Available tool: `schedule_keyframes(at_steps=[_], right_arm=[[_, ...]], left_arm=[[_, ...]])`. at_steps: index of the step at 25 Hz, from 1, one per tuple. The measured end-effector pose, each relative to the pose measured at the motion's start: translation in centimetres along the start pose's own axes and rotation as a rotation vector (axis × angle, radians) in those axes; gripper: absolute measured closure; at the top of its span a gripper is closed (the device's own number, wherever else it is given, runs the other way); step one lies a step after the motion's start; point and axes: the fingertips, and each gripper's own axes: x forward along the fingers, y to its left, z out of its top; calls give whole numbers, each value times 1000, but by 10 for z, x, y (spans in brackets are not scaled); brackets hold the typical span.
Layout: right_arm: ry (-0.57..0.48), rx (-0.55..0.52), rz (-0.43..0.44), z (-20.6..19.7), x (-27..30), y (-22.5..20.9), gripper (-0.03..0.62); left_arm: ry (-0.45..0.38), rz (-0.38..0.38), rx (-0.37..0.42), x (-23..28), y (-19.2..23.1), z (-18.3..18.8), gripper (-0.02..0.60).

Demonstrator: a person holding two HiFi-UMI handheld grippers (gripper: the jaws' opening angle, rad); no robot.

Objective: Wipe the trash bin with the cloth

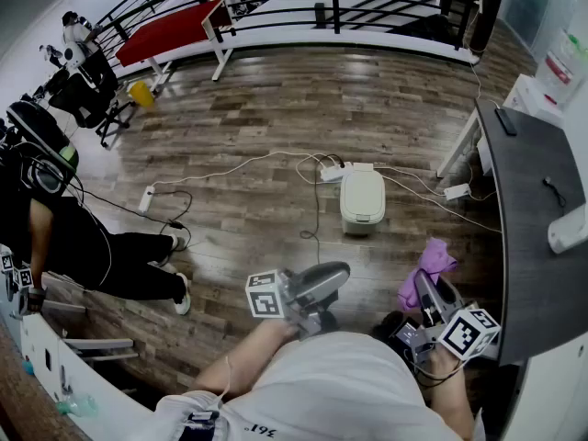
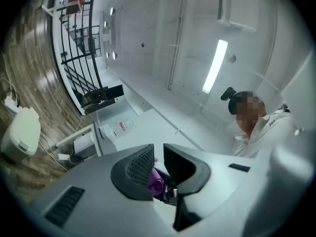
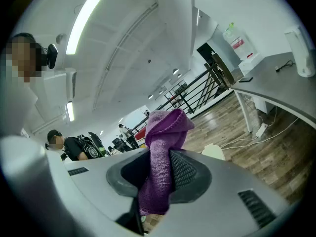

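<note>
The white trash bin (image 1: pixel 362 200) stands lid down on the wood floor ahead of me; it also shows at the left edge of the left gripper view as the bin (image 2: pixel 22 132), and as a pale bin (image 3: pixel 213 152) behind the jaws in the right gripper view. My right gripper (image 1: pixel 430 288) is shut on a purple cloth (image 1: pixel 427 266), held up well short of the bin; the cloth (image 3: pixel 163 167) sticks up out of the jaws and hangs below them. My left gripper (image 1: pixel 333 278) is held near my chest, its jaws almost together with only a thin slit and nothing between them.
A power strip (image 1: pixel 331 168) and white cables lie on the floor just behind and beside the bin. A dark grey desk (image 1: pixel 533 209) runs along the right. A person in black (image 1: pixel 64 237) sits at the left. A red table (image 1: pixel 170 28) and a railing stand at the back.
</note>
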Motion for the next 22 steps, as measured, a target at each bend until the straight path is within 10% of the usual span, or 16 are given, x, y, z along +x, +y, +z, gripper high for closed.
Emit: schedule_keyframes(at_steps=[8, 22], right_arm=[[-16, -114, -35, 24, 16, -10, 488], [15, -179, -262, 53, 21, -69, 488]], left_arm=[[-45, 120, 195, -25, 10, 57, 522], [-45, 228, 214, -50, 35, 70, 522]])
